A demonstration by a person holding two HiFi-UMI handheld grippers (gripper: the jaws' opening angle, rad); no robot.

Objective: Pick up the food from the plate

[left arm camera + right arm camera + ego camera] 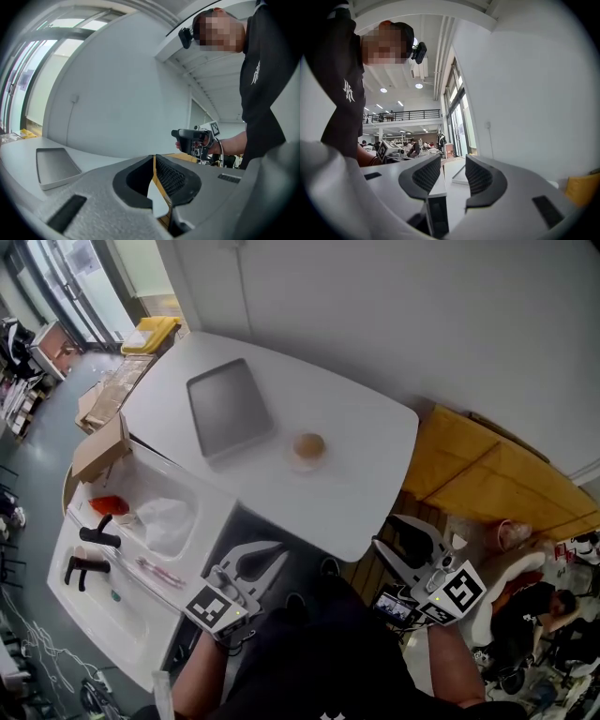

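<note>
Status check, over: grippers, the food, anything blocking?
Left gripper shut, empty; right gripper open, empty. Food on its plate, untouched. Tray beside it, not in the way.

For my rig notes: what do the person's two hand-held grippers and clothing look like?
The left hand-held gripper and right hand-held gripper each have pale grey textured jaws, black mesh-patterned pads and a cube of black-and-white square markers. The person wears a black top.
</note>
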